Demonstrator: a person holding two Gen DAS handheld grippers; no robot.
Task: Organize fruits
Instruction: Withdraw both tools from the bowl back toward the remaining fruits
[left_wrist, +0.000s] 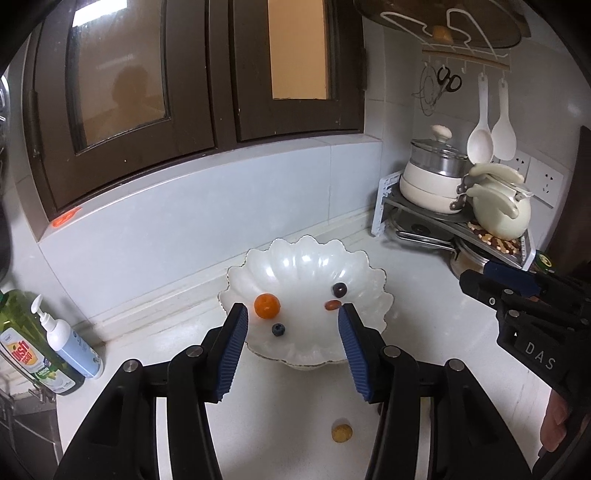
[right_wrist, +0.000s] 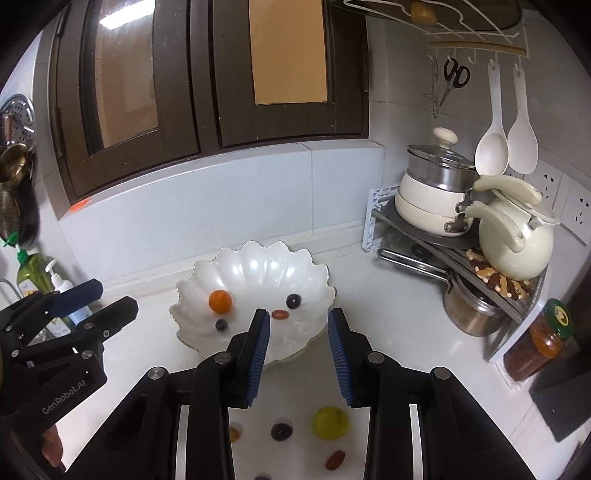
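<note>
A white scalloped bowl (left_wrist: 306, 258) (right_wrist: 258, 266) stands on the white counter. It holds an orange fruit (left_wrist: 266, 305) (right_wrist: 220, 301), a blueberry (left_wrist: 279, 329) (right_wrist: 221, 325), a dark grape (left_wrist: 339, 290) (right_wrist: 293, 301) and a small red fruit (left_wrist: 332, 305) (right_wrist: 280, 314). My left gripper (left_wrist: 291, 321) is open and empty, above the bowl's near rim. My right gripper (right_wrist: 297, 325) is open and empty, above the bowl's near right edge. On the counter below lie a small yellow fruit (left_wrist: 341, 433), a yellow-green fruit (right_wrist: 330, 422), a dark grape (right_wrist: 282, 431) and a red fruit (right_wrist: 335, 459).
A rack (right_wrist: 461, 251) with pots and a cream kettle (right_wrist: 515, 243) fills the right corner, with a jar (right_wrist: 546, 339) in front. Soap bottles (left_wrist: 40, 343) stand at the left by the sink. Windows and a tiled wall lie behind the bowl.
</note>
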